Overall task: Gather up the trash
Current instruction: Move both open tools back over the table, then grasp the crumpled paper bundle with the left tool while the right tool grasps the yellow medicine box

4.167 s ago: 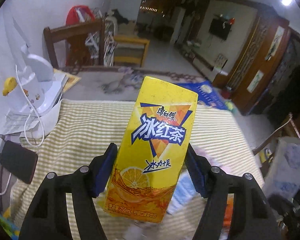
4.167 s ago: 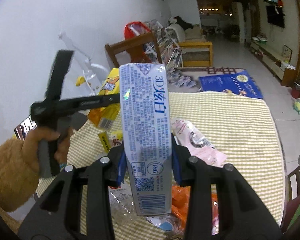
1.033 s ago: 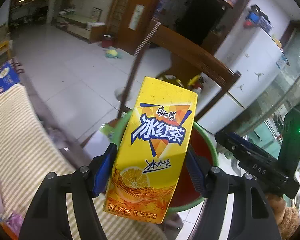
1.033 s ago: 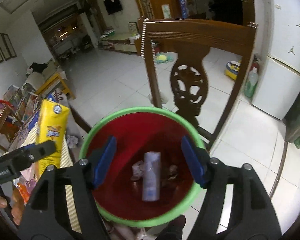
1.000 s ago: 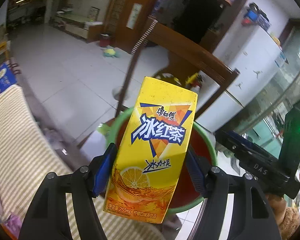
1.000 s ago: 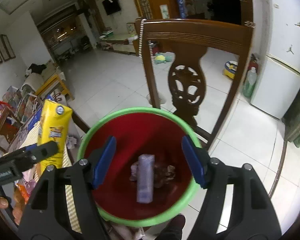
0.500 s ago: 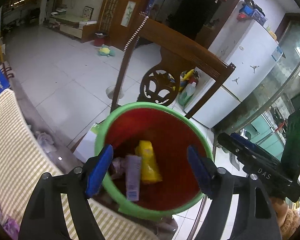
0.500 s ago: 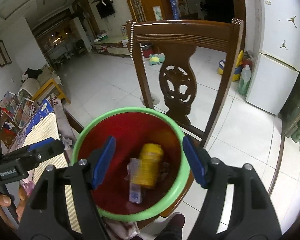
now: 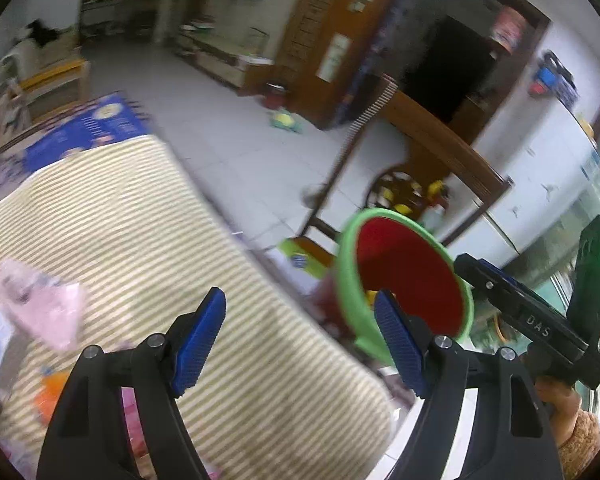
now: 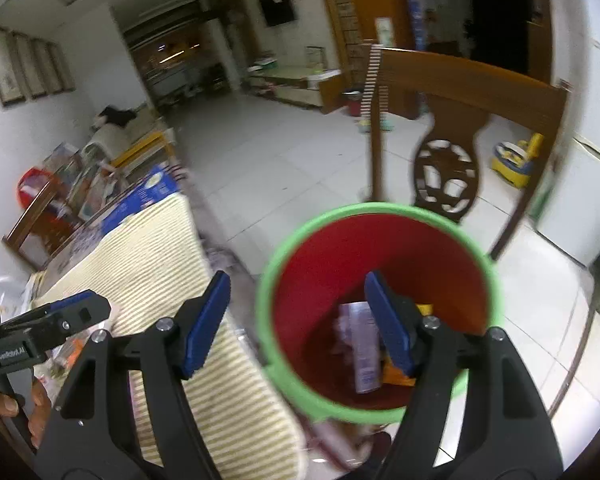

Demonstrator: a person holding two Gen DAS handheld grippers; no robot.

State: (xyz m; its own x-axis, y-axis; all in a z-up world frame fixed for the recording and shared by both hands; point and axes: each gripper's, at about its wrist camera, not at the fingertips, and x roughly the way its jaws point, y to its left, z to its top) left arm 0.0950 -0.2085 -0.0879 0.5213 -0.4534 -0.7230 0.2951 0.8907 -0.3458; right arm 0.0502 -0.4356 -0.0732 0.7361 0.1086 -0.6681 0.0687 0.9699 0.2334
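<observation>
Round red bucket (image 10: 380,256) with green rim, beside the striped tablecloth's (image 9: 112,216) edge, holds a pale box (image 10: 360,344) and yellow carton (image 10: 396,376), seen only from the right wrist. Left gripper (image 9: 300,344) and right gripper (image 10: 296,320) spread, empty.

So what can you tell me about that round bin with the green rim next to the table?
The bin is a round open bucket, plastic by the look of it, with a bright green rim and outer wall and a red inside. It stands upright past the edge of the striped tablecloth, in front of a carved wooden chair. At its bottom lie a pale silvery box and something yellow-orange, partly hidden by a gripper finger. What it stands on cannot be seen.
</observation>
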